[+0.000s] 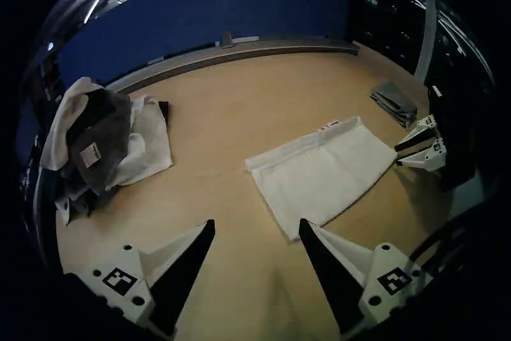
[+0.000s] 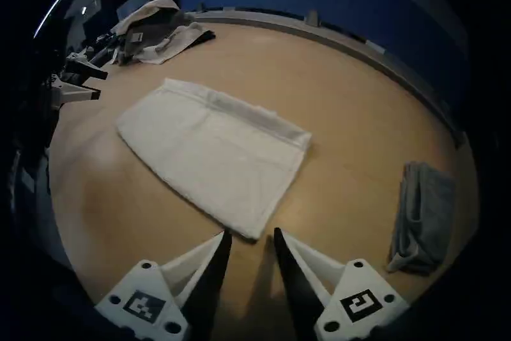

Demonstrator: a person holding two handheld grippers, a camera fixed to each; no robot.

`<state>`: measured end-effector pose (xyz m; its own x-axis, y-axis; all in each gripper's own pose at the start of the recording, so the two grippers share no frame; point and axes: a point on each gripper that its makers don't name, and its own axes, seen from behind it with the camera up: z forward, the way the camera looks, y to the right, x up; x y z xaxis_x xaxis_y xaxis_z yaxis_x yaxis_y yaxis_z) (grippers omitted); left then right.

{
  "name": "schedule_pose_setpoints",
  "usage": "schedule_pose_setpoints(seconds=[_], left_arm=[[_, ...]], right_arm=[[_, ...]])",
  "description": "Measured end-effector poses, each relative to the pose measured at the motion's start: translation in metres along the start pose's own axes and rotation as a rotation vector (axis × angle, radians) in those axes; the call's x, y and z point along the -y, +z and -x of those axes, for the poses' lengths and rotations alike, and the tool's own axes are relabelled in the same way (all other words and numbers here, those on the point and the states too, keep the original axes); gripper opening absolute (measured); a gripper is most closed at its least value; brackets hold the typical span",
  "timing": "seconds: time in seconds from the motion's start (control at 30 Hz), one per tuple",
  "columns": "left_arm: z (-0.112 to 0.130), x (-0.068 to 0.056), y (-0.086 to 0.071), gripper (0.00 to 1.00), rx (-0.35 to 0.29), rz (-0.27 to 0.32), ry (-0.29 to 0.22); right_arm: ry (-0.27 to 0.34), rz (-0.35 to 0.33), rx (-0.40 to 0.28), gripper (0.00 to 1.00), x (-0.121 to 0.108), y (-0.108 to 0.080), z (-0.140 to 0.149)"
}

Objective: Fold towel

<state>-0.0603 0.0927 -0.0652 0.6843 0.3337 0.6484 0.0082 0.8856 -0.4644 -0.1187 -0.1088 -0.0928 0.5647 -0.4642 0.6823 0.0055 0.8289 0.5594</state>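
A white towel lies flat on the wooden table, folded into a rough rectangle. My left gripper hovers open over bare table a short way off the towel's near corner, with nothing between its fingers; in the right gripper view the left gripper sits past the towel's far end. My right gripper is open with a narrow gap, its tips right at the towel's near corner, not pressing on it. In the left gripper view the right gripper sits at the towel's right-hand edge.
A heap of white and grey laundry lies at one end of the table. A folded grey towel rests near the opposite edge. A blue partition runs along the table's back.
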Motion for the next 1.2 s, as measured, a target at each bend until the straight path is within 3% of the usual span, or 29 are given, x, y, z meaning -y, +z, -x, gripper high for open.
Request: schedule_pose_setpoints(seconds=[0.53,1.2], left_arm=[[0.007,-0.003,-0.008,0.98,0.003,-0.005,-0.014],[0.009,-0.007,-0.010,0.98,0.003,-0.002,-0.014]], right_arm=[[-0.016,-0.014,0.009,0.05,0.002,0.008,0.003],[-0.092,-0.008,-0.032,0.03,0.000,-0.002,-0.028]])
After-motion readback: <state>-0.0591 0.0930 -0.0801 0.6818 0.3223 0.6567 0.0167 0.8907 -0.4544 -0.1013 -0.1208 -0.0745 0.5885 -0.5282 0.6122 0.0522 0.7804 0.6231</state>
